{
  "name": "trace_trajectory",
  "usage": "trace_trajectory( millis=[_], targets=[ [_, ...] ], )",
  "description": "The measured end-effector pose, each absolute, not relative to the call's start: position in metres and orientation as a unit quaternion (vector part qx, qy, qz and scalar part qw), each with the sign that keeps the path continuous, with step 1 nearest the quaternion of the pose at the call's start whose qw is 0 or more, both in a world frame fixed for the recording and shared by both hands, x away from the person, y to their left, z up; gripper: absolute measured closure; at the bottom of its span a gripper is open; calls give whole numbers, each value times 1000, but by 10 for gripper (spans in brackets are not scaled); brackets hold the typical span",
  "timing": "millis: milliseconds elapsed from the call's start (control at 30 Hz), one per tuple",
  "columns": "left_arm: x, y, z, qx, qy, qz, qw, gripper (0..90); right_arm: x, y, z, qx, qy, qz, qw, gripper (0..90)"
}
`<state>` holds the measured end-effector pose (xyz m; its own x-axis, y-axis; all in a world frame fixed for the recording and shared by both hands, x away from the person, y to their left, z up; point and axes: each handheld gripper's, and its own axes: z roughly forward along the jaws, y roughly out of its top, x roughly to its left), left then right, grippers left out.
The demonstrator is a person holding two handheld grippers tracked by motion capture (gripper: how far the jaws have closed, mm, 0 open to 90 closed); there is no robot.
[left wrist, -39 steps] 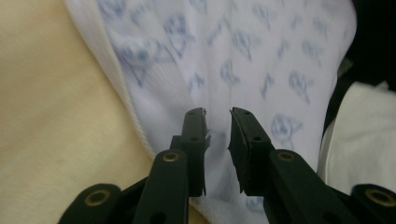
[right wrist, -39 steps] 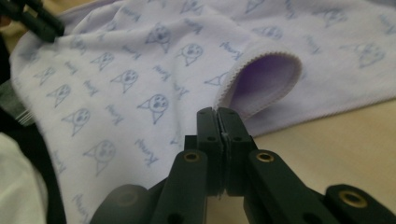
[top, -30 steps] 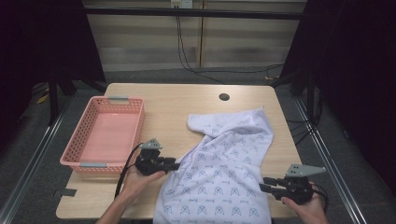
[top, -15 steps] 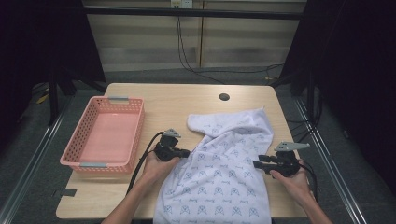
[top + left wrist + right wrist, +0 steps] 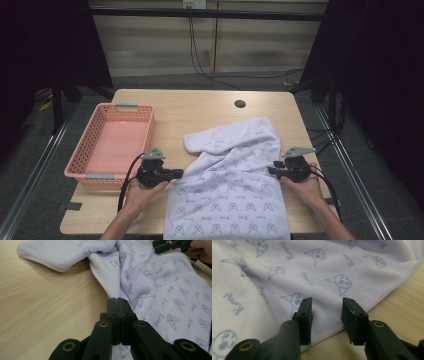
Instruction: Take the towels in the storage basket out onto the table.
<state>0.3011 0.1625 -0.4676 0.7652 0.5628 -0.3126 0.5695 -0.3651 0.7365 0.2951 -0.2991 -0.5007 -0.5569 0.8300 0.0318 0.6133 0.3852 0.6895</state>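
Note:
A white towel (image 5: 230, 175) printed with small blue faces lies spread on the wooden table (image 5: 200, 110), its near end hanging over the front edge. At the towel's left hem my left gripper (image 5: 175, 173) is shut; in the left gripper view the jaws (image 5: 117, 300) pinch the stitched edge, and folds in the towel (image 5: 162, 290) run toward their tips. My right gripper (image 5: 272, 171) stands open at the right hem. In the right gripper view its jaws (image 5: 327, 307) sit over the towel (image 5: 287, 270) just inside the hem, with nothing gripped.
An empty pink basket (image 5: 85, 145) stands at the table's left side, close to my left hand. A dark round hole (image 5: 240, 104) sits in the far part of the tabletop. The other gripper (image 5: 172, 245) and its hand appear across the towel in the left gripper view.
My left gripper went up to the towel's left edge, then came back left and nearer, and the towel's folded corner shifted left with it. My right gripper moved forward and inward onto the right hem.

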Motion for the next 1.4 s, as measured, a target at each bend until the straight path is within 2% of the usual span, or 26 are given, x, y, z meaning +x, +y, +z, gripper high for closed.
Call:
trace_trajectory(
  millis=[100, 233, 367, 400, 433, 467, 500, 667, 800, 900, 933, 1000, 1033, 1067, 1100, 1133, 1233, 1400],
  targets=[
    [295, 169, -469, 825, 352, -4, 442, 892, 298, -304, -500, 446, 815, 329, 170, 827],
    [280, 177, -472, 830, 357, -8, 429, 893, 299, -317, -499, 467, 805, 320, 180, 863],
    [266, 178, -476, 841, 348, -11, 414, 889, 288, -333, -498, 484, 794, 331, 159, 856],
    [263, 178, -476, 843, 344, -11, 414, 845, 282, -332, -498, 473, 801, 332, 155, 808],
    [263, 178, -475, 842, 341, -14, 417, 845, 282, -332, -498, 473, 801, 332, 155, 808],
    [263, 178, -474, 840, 339, -10, 423, 762, 278, -330, -496, 471, 804, 332, 150, 747],
    [265, 178, -472, 839, 336, 0, 428, 638, 272, -327, -492, 465, 802, 343, 150, 637],
    [290, 159, -465, 823, 324, -6, 466, 599, 275, -322, -483, 452, 795, 375, 152, 572],
    [321, 119, -477, 840, 308, -18, 446, 595, 289, -304, -486, 436, 800, 392, 126, 495],
    [327, 108, -483, 850, 305, -7, 430, 606, 293, -297, -489, 428, 807, 389, 119, 482],
    [329, 106, -486, 854, 302, -8, 425, 658, 292, -294, -492, 426, 812, 383, 117, 484],
    [327, 105, -494, 864, 301, -10, 403, 687, 291, -293, -494, 424, 816, 374, 117, 495],
    [326, 106, -496, 869, 299, -8, 393, 719, 289, -293, -497, 421, 822, 367, 113, 549],
    [323, 108, -499, 872, 295, -7, 391, 797, 284, -294, -500, 423, 822, 365, 107, 661],
    [320, 111, -501, 867, 301, -7, 397, 797, 284, -294, -500, 423, 822, 365, 107, 661],
    [319, 114, -500, 868, 305, -10, 392, 875, 278, -295, -497, 427, 823, 361, 95, 748],
    [308, 115, -501, 866, 305, -25, 395, 877, 266, -294, -496, 430, 825, 357, 82, 800],
    [285, 115, -498, 875, 291, -45, 384, 873, 225, -293, -492, 419, 838, 342, 70, 815]
  ],
)
